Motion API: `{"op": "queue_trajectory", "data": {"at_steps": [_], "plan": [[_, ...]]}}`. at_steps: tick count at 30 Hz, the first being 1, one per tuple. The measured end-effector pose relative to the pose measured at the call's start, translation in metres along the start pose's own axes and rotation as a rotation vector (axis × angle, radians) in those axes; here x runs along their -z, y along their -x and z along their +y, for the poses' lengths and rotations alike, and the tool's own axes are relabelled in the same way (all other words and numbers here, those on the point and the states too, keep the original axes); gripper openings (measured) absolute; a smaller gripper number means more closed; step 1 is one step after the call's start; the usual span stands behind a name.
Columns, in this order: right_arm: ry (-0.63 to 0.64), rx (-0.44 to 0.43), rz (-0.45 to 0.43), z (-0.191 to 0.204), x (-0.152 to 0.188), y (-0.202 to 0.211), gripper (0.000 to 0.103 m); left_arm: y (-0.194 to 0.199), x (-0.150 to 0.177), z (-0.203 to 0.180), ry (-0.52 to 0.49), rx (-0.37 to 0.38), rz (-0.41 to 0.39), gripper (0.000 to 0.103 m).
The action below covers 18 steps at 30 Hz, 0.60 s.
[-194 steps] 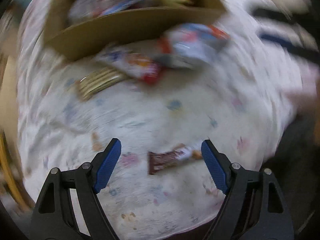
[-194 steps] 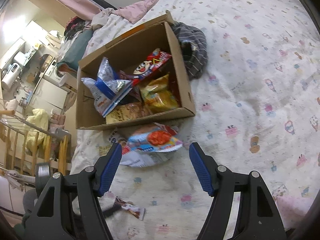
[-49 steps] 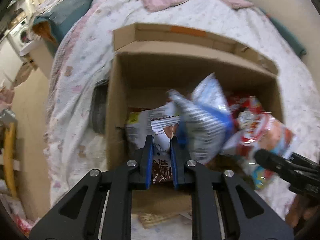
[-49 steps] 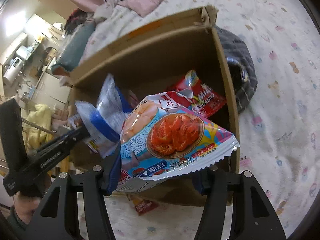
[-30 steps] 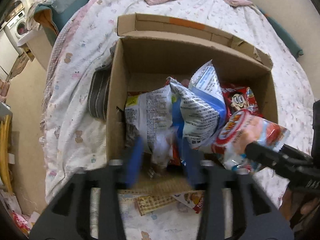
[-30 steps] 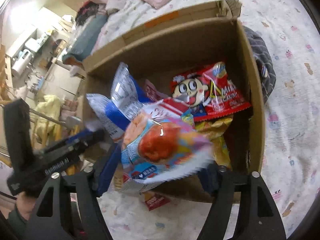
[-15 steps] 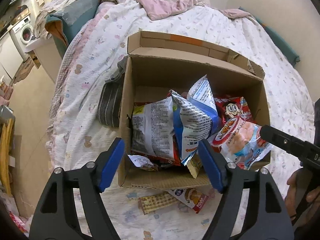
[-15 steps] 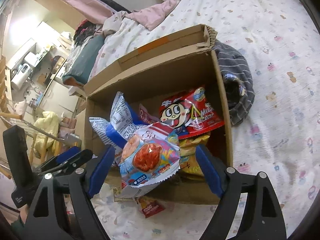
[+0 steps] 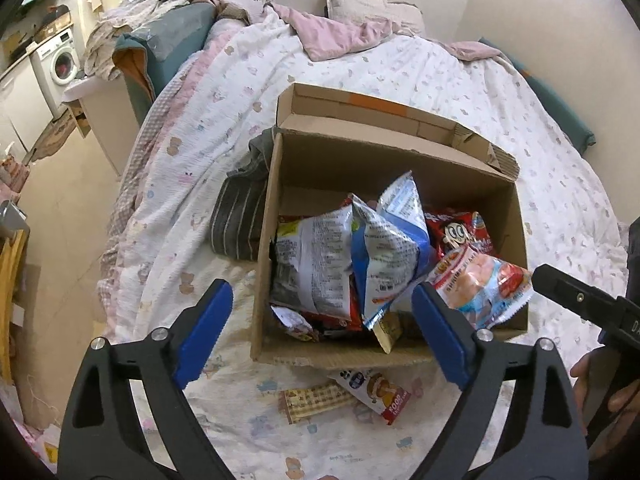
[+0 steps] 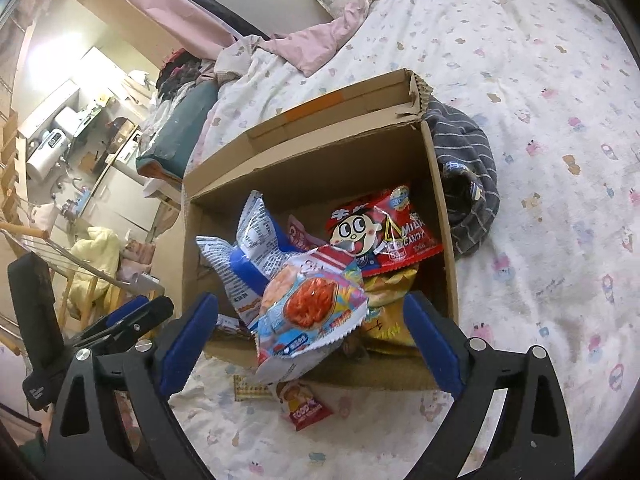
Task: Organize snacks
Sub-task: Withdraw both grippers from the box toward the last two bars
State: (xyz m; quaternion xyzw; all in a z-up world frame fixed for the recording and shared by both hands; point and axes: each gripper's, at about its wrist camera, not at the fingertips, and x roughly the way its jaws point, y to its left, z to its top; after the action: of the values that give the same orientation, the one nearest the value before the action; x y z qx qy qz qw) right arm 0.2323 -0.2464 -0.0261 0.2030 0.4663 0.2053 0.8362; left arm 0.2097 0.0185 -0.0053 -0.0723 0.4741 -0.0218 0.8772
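Cardboard box (image 9: pixel 348 168) on bed, stuffed with snack bags; shrimp chips bag (image 10: pixel 312 312) perched on near edge, better nudged deeper. Left gripper (image 9: pixel 320 334) and right gripper (image 10: pixel 310 338) both opening wide, empty. Next: wafer pack (image 9: pixel 316 398) and small red packet (image 9: pixel 374 390) outside, flat, so low approach.

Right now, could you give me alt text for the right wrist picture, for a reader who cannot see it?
An open cardboard box crammed with snack bags sits on a patterned bedsheet, a shrimp chip bag leaning over its near edge. The right tongs frame it from below, empty, blue pads opening. Two small packets lie outside the box; the left tongs show at left.
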Motion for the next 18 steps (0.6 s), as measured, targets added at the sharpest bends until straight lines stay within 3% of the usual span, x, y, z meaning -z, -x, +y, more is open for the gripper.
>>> {"op": "queue_trajectory", "data": {"at_steps": [5,11,18], "plan": [[0.005,0.003,-0.002,0.002,0.008,0.008,0.096,0.002,0.012,0.0,0.003,0.008,0.026,0.09],[0.023,0.01,0.004,0.008,0.018,0.014,0.096,0.01,0.026,0.003,-0.011,-0.047,0.022,0.09],[0.023,0.012,0.015,0.011,0.032,0.016,0.096,0.017,0.042,0.012,0.002,-0.063,0.034,0.09]]}}
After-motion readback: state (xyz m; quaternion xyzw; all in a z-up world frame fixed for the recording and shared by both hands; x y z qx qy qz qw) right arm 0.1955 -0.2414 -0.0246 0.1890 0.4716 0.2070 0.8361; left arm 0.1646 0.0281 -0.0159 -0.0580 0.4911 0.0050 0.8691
